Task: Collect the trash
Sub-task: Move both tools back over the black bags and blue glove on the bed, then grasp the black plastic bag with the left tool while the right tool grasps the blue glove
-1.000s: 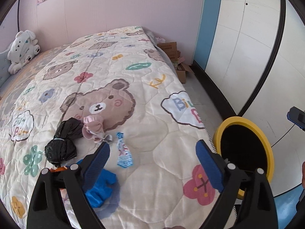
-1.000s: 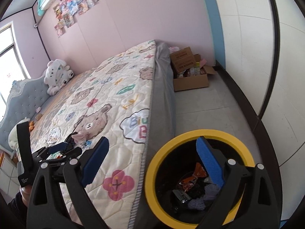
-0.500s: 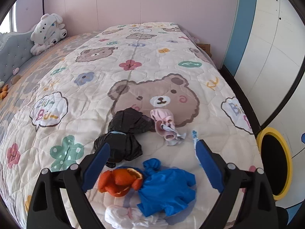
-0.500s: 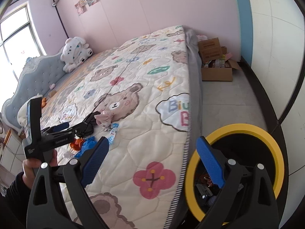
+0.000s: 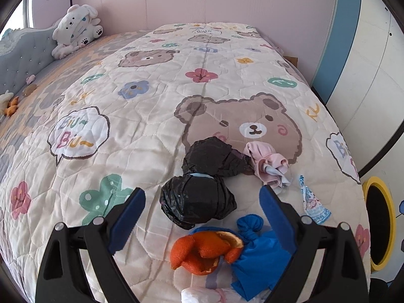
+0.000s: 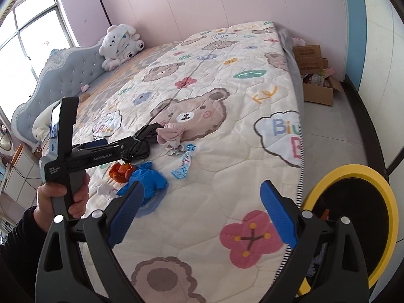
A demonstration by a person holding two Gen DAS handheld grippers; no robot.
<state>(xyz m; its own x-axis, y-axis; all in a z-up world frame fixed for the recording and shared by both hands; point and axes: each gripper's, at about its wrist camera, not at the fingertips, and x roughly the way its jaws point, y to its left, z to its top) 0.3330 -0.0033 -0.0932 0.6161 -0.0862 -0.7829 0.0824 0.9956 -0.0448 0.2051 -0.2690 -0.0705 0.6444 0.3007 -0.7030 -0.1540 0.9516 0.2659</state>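
Observation:
Trash lies in a cluster on the bear-print quilt (image 5: 156, 136): a tied black bag (image 5: 199, 202), a pink wad (image 5: 267, 164), a blue-and-white wrapper (image 5: 311, 203), orange peel (image 5: 202, 252), a knotted blue bag (image 5: 255, 250) and a white tissue (image 5: 202, 296). My left gripper (image 5: 202, 217) is open just above the black bag, jaws on either side of it. My right gripper (image 6: 202, 212) is open and empty over the quilt's near edge. The cluster and the left gripper (image 6: 118, 149) also show in the right wrist view, with the black bag (image 6: 141, 144) at the left gripper's tips.
A black bin with a yellow rim (image 6: 353, 217) stands on the floor beside the bed, trash inside; it also shows in the left wrist view (image 5: 378, 227). A white plush toy (image 5: 75, 30) sits by the grey headboard. Cardboard boxes (image 6: 315, 75) stand by the far wall.
My left gripper has swung left from the bin side and closed in over the trash cluster. My right gripper has turned from the bin toward the bed.

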